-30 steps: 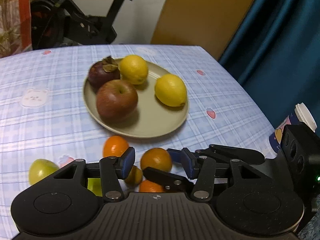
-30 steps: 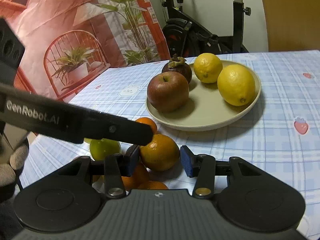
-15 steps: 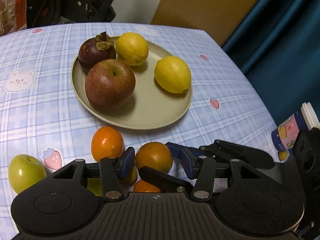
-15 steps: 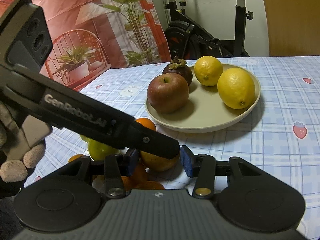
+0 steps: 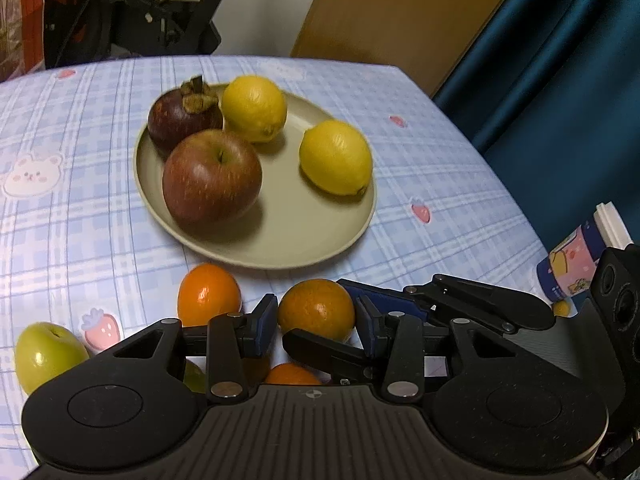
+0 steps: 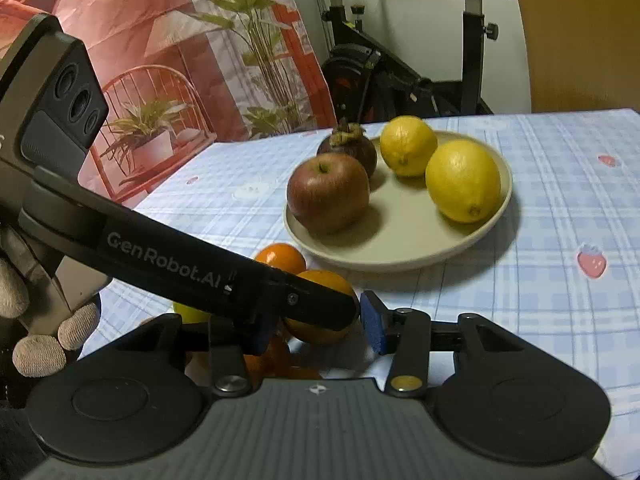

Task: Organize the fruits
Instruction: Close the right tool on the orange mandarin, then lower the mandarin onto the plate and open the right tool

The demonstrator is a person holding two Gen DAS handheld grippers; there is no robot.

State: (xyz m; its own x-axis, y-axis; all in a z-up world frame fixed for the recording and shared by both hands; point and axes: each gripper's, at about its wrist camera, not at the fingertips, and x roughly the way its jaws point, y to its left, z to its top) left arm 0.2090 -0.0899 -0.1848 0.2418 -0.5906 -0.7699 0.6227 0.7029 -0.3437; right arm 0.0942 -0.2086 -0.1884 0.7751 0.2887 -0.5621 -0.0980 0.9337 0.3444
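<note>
Between the blue pads of our left tongs (image 5: 316, 326) a round orange mandarin (image 5: 316, 309) is sitting on the blue checked tablecloth (image 5: 440, 184); the jaws have just been closing and now seem to be gripping it. Beyond the tips, the beige round plate (image 5: 320, 236) is holding a red apple (image 5: 212, 176), a dark mangosteen (image 5: 182, 118) and two yellow lemons (image 5: 335, 157).

Ahead of our right tongs (image 6: 316, 328), the same mandarin (image 6: 320, 308) is lying between half-open pads, the right one apparently clear of it. We are crowding one fruit with two tools, risking it squirting out towards the neighbouring mandarin (image 6: 280, 258).
</note>
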